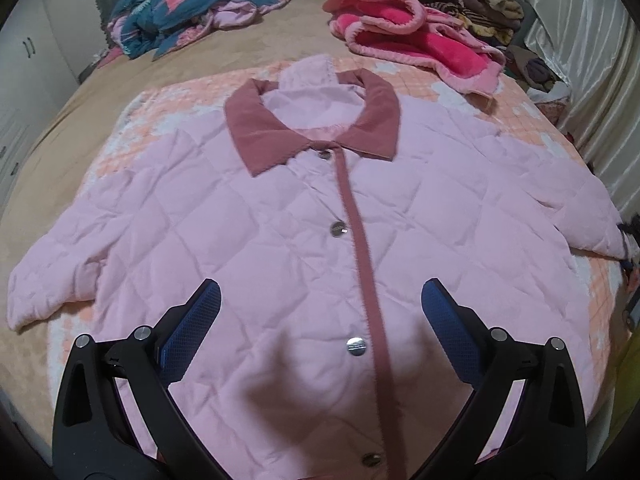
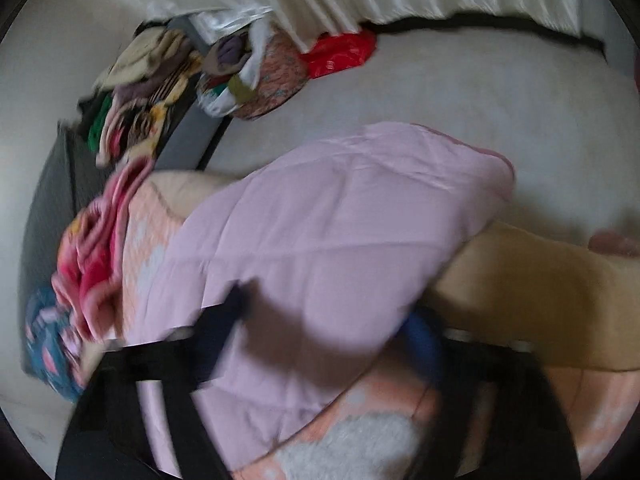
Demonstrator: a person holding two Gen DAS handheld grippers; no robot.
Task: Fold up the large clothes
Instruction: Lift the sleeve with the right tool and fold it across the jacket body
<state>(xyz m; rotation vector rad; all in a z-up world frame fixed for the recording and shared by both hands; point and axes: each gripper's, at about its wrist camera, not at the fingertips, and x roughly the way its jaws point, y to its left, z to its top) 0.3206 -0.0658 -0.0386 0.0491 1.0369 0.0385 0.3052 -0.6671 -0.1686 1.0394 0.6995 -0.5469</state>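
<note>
Left wrist view: the pink jacket (image 1: 280,208) lies flat on the bed (image 1: 60,128), ready for folding. Left tongs (image 1: 320,304) hang open above it. Right tongs (image 2: 328,320) straddle its sleeve (image 2: 340,208); their grip is too blurry to tell.

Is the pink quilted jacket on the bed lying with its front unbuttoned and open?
No. In the left wrist view the pink quilted jacket lies flat with its dark pink placket closed down the middle.
</note>
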